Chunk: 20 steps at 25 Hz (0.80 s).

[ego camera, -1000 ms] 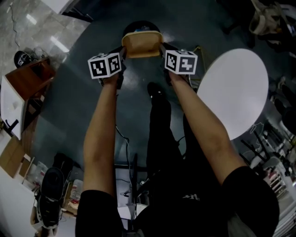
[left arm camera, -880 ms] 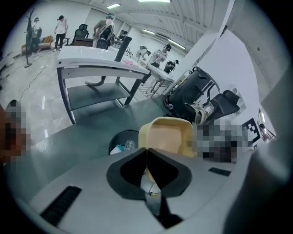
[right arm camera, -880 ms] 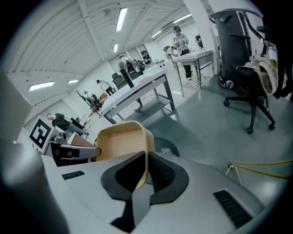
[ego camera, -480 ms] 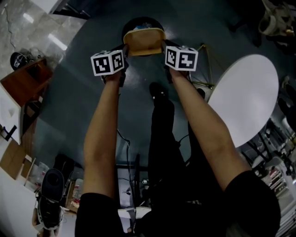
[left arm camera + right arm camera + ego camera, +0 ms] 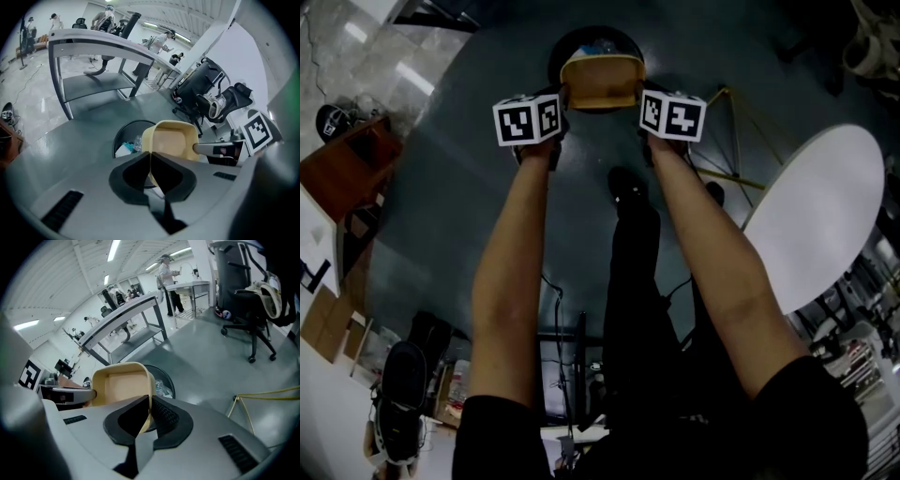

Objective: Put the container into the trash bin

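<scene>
The tan container (image 5: 602,82) is being held in the air between the left gripper (image 5: 565,96) and the right gripper (image 5: 639,96), one at each side of it. In the head view it is overlapping the mouth of the round black trash bin (image 5: 578,42).

Only the gripper views are showing the grips. Each pair of dark jaws is being pressed together on a thin side wall of the container, and ribbed padding is being shown on the right gripper's jaw alone. From the left gripper view the bin's contents are being revealed – crumpled pale litter and clear plastic.

The container is being shown as a shallow, matte, rounded-corner tray. The glossy grey floor (image 5: 459,206) and a smooth white round table (image 5: 816,216) are being taken in by the head view.
</scene>
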Motion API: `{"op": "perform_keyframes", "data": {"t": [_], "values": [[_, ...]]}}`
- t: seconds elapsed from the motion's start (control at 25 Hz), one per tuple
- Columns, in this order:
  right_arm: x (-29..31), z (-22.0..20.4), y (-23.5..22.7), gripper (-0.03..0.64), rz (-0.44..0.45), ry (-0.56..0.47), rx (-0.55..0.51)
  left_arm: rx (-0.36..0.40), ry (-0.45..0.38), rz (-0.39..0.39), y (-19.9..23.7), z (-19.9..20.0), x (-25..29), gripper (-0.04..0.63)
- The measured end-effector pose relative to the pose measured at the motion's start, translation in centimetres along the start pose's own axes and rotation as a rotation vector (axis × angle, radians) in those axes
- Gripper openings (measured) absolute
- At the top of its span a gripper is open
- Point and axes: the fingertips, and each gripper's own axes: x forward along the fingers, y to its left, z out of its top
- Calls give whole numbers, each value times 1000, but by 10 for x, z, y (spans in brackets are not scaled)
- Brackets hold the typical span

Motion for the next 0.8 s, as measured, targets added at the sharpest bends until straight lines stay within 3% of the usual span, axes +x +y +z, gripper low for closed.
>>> {"op": "perform_keyframes", "data": {"t": [0.2,0.72,0.8], "values": [[12,-10,-3,48,-26,-1,37,-1,9,21,11,-5,15,12],[39,-7,2,51,-30,-10,-20,-4,24,37,37,-13,31,18],[39,-5,0,51,-38,-15,-28,-15,32,45,40,-15,32,94]]}}
